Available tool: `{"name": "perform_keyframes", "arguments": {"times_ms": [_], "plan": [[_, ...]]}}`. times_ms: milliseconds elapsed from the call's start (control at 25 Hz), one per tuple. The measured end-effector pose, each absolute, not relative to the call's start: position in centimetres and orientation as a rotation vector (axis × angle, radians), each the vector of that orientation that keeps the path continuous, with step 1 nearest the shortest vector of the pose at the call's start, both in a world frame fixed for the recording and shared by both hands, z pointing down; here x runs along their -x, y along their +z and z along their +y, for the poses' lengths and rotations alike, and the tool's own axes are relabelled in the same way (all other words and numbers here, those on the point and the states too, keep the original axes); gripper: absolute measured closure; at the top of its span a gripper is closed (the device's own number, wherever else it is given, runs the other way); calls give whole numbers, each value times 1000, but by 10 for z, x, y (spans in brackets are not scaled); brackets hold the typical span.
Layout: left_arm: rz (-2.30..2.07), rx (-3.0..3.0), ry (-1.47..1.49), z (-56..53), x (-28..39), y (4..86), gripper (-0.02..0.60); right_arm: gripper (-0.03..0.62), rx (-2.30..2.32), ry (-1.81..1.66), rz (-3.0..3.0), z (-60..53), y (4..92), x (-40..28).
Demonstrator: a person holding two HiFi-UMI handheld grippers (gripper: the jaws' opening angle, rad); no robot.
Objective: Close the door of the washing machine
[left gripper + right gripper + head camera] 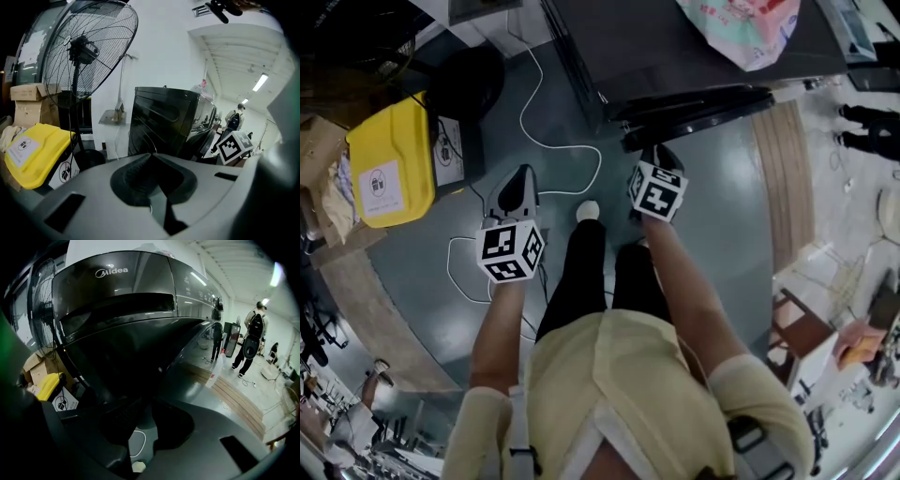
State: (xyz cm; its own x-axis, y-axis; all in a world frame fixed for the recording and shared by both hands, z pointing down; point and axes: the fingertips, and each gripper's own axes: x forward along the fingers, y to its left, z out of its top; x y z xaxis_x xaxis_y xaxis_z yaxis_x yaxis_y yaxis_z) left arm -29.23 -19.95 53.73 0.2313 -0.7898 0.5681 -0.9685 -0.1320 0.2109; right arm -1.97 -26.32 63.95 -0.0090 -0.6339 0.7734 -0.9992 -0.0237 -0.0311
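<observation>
The right gripper, jaws a little apart and empty, sits close under the open door. I would press it flat on the door's outer face and push steadily until the washing machine latches. The left gripper, jaws together on nothing, hangs beside it, both forearms angled down and forward

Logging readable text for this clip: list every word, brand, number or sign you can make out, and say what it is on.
"Midea": brand name on the front panel of the washing machine.
Control markings along the washing machine's upper panel: too small to read.
White label on the lid of the yellow bin: print too blurred to read.
Red print on the plastic bag lying on top of the machine: blurred, unreadable.
</observation>
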Motion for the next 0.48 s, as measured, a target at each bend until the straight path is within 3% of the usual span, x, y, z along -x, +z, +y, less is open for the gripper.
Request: {"name": "perform_keyframes", "arguments": {"times_ms": [480], "plan": [[-1614, -1976, 425, -204, 291, 534, 572, 528, -1698, 838, -1725, -269, 642, 28]]}}
